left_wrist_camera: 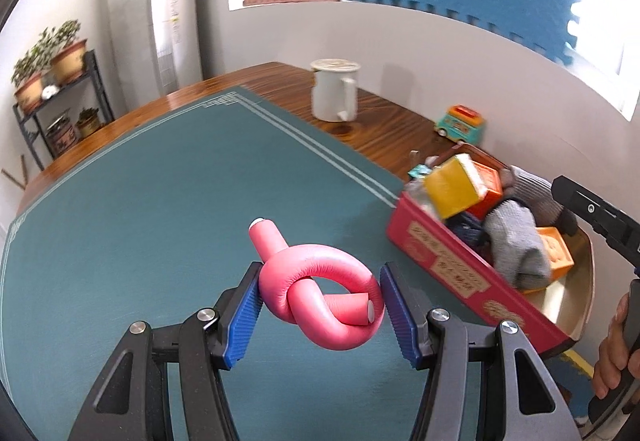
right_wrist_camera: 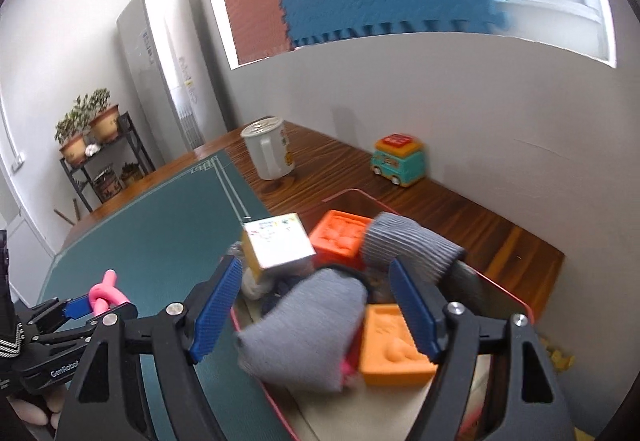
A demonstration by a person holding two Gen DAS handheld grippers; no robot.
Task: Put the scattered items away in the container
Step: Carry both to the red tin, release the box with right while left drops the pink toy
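Observation:
A pink knotted foam tube (left_wrist_camera: 320, 293) sits between the blue pads of my left gripper (left_wrist_camera: 320, 305), which is shut on it above the green mat (left_wrist_camera: 160, 201). It also shows in the right wrist view (right_wrist_camera: 105, 295). The red container (left_wrist_camera: 452, 261) stands to the right, filled with a yellow carton (left_wrist_camera: 452, 187), orange blocks (left_wrist_camera: 556, 253) and grey socks (left_wrist_camera: 516, 245). My right gripper (right_wrist_camera: 316, 305) is open and empty, hovering over the container's contents (right_wrist_camera: 308, 337).
A white mug (left_wrist_camera: 334, 89) and a teal toy bus (left_wrist_camera: 460, 125) stand on the wooden table (left_wrist_camera: 380, 129) behind the mat. A plant shelf (left_wrist_camera: 56, 101) and a tall air conditioner (left_wrist_camera: 136, 13) stand beyond the table's far left.

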